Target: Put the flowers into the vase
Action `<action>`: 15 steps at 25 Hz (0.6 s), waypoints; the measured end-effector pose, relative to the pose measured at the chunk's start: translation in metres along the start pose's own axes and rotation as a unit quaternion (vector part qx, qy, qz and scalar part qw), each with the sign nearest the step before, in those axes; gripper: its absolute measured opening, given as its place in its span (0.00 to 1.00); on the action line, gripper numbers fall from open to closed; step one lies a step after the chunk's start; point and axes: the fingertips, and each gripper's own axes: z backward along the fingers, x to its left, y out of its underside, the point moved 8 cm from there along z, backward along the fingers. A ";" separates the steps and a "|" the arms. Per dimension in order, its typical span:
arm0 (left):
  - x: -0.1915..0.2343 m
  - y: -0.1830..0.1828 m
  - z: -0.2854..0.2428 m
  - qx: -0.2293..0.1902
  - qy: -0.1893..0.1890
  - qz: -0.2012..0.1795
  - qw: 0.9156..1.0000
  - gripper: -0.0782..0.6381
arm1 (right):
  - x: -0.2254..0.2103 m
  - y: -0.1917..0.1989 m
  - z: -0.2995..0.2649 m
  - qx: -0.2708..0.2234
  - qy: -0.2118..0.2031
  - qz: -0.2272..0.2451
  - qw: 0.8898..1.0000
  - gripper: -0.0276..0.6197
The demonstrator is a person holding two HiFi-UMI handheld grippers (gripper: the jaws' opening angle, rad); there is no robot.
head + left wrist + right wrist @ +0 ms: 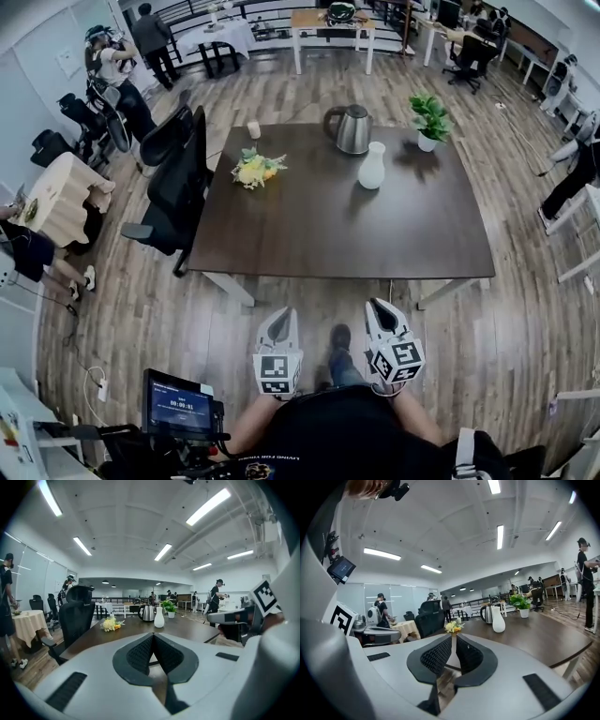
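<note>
A small bunch of yellow flowers (255, 170) lies on the left part of the dark wooden table (309, 234). A white vase (372, 167) stands upright to their right, near a steel kettle. Both grippers hover short of the table's near edge, close to my body. The left gripper (278, 315) is shut with nothing in it, and so is the right gripper (380, 306). The left gripper view shows its own gripper (153, 635) aimed toward the flowers (111, 624) and vase (159, 618). From the right gripper (453, 637), the flowers (452, 627) and vase (498, 620) lie ahead.
The steel kettle (351, 129), a potted green plant (430, 120) and a small cup (253, 129) stand at the table's far side. A black office chair (178, 183) is at the table's left edge. People stand around the room. A screen (178, 405) is at my lower left.
</note>
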 end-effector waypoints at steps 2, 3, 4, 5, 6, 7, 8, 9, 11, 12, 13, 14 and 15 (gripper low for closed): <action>0.011 -0.007 -0.015 -0.003 -0.014 0.000 1.000 0.12 | -0.009 -0.007 -0.024 -0.005 -0.011 0.002 1.000 0.07; 0.016 -0.010 -0.024 -0.003 -0.021 0.000 1.000 0.12 | -0.013 -0.011 -0.036 -0.007 -0.016 0.004 1.000 0.08; 0.021 -0.014 -0.033 -0.003 -0.028 0.000 1.000 0.12 | -0.019 -0.015 -0.048 -0.007 -0.022 0.005 1.000 0.08; 0.024 -0.018 -0.042 -0.003 -0.034 0.002 0.999 0.12 | -0.025 -0.018 -0.059 -0.006 -0.027 0.005 1.000 0.07; 0.027 -0.024 -0.051 -0.003 -0.039 0.004 0.999 0.12 | -0.031 -0.022 -0.069 -0.005 -0.032 0.005 0.999 0.08; 0.029 -0.029 -0.061 -0.004 -0.043 0.005 0.999 0.12 | -0.038 -0.026 -0.078 -0.004 -0.036 0.006 0.999 0.07; 0.031 -0.033 -0.071 -0.005 -0.046 0.005 0.999 0.12 | -0.045 -0.031 -0.088 -0.004 -0.039 0.009 0.999 0.07; 0.032 -0.038 -0.083 -0.006 -0.048 0.004 0.999 0.12 | -0.053 -0.036 -0.098 -0.005 -0.041 0.011 0.999 0.07; 0.035 -0.047 -0.108 -0.008 -0.051 0.002 0.999 0.12 | -0.071 -0.043 -0.118 -0.006 -0.044 0.015 0.999 0.07; 0.036 -0.052 -0.120 -0.009 -0.052 0.001 0.999 0.12 | -0.079 -0.045 -0.127 -0.005 -0.045 0.015 0.999 0.08; 0.036 -0.056 -0.131 -0.009 -0.052 -0.001 0.999 0.12 | -0.087 -0.046 -0.135 -0.005 -0.045 0.014 0.999 0.08; 0.035 -0.060 -0.139 -0.009 -0.052 -0.003 0.999 0.12 | -0.095 -0.046 -0.140 -0.006 -0.045 0.014 0.999 0.07; 0.034 -0.062 -0.147 -0.012 -0.054 -0.006 0.998 0.12 | -0.103 -0.046 -0.145 -0.007 -0.045 0.016 0.999 0.08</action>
